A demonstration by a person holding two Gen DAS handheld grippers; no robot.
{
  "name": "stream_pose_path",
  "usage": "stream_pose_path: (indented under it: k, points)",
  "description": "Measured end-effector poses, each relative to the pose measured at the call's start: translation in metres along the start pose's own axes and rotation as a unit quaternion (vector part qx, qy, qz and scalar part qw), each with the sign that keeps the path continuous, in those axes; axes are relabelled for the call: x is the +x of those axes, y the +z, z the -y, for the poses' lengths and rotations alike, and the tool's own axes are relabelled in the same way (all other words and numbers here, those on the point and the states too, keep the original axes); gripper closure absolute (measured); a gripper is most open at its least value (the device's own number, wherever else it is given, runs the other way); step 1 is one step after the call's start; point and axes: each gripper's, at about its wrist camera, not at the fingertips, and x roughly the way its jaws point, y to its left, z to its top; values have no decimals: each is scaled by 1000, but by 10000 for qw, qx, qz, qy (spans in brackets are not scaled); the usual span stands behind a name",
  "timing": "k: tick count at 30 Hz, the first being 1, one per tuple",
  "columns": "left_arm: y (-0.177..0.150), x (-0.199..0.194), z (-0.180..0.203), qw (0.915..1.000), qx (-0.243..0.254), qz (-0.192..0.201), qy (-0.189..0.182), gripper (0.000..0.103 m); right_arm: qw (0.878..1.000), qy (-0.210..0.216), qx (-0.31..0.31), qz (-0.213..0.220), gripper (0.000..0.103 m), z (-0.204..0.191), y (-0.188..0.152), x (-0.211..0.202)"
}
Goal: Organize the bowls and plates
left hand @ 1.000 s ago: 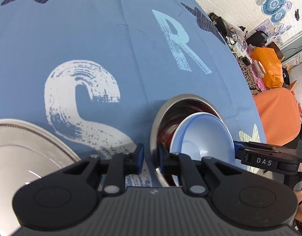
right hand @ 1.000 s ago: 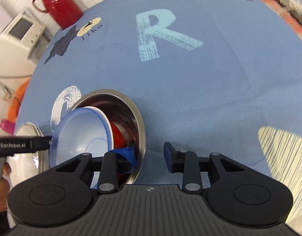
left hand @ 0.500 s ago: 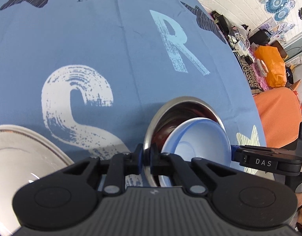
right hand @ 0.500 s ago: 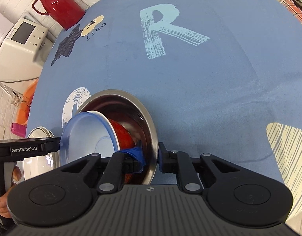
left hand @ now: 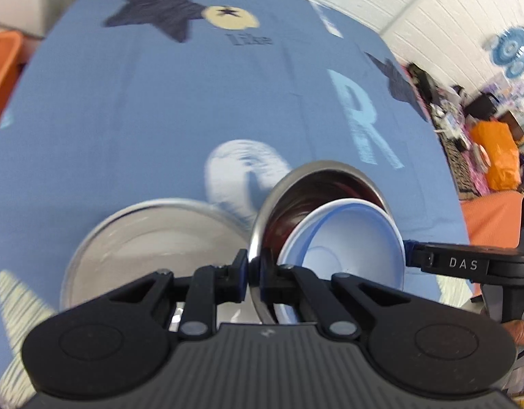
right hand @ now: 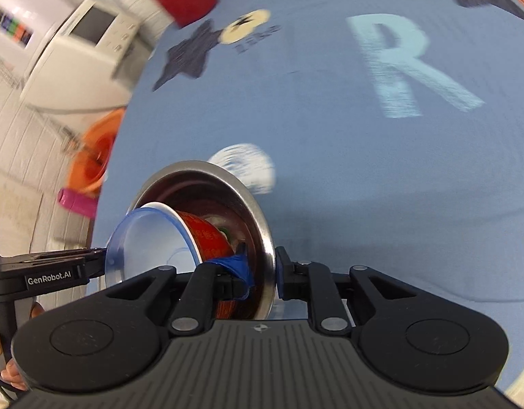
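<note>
Left wrist view: the left tongs are closed to a narrow gap on the near rim of the steel bowl, which carries a blue bowl nested inside and tilted. The steel bowl appears lifted off the blue surface, just right of a steel plate and overlapping its edge. The right tongs reach in from the right and touch the blue bowl's edge.

Right wrist view: the right tongs clamp the steel bowl rim, one finger inside, one outside. Inside it sit the blue bowl and a red bowl. The left tongs meet the stack's far side.

The step in hand looks like a two-handed carry of the nested bowls; the next move likely calls for keeping them level and lowering them onto the plate.
</note>
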Motion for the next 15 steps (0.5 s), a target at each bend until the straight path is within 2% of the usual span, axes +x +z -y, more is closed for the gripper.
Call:
stream_pose_path:
  k: [4, 7, 11, 15]
  points:
    - [-22, -21, -43, 9992, -338, 30, 228, 103, 9989, 219, -372, -194, 102, -40, -3, 27]
    - [-33, -22, -66, 9982, -465, 1, 384, 103, 9972, 153, -630, -381, 102, -64, -9, 48]
    - [-37, -23, -88, 9973, -695, 5, 240, 103, 9946, -33, -943, -441, 100, -84, -11, 60]
    - [-34, -23, -95, 9975, -700, 10, 31, 103, 9907, -256, -1308, -266, 99, -94, -8, 63]
